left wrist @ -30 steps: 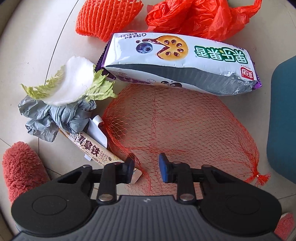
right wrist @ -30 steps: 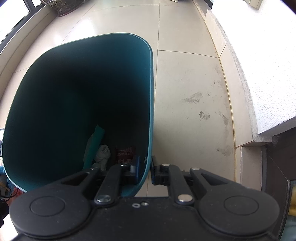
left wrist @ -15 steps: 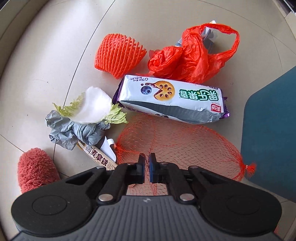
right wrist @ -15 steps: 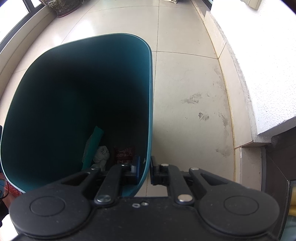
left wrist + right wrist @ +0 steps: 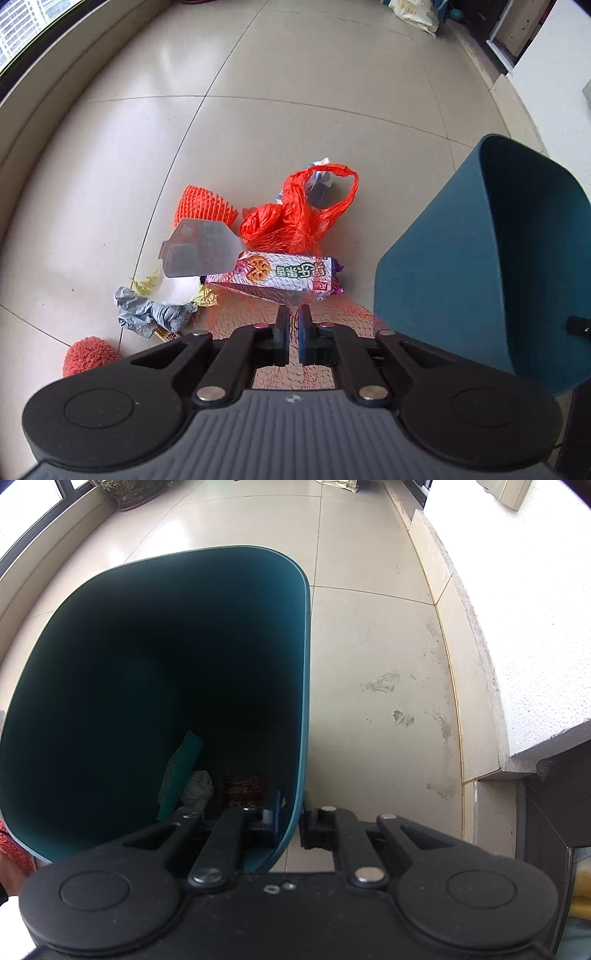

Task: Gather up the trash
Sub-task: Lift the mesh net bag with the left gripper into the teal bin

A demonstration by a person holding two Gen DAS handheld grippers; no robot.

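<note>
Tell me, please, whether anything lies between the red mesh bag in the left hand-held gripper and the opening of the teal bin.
Nothing visible does. The left hand-held gripper is shut on the red mesh bag, and the teal bin stands just to its right with its mouth uncovered. The right hand-held gripper only clamps the bin's near rim.

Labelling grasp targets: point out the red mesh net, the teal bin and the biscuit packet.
red mesh net (image 5: 258,325), left wrist view, netting left of the pinching fingers.
teal bin (image 5: 306,664), right wrist view, right rim.
biscuit packet (image 5: 295,273), left wrist view, printed white face.
</note>
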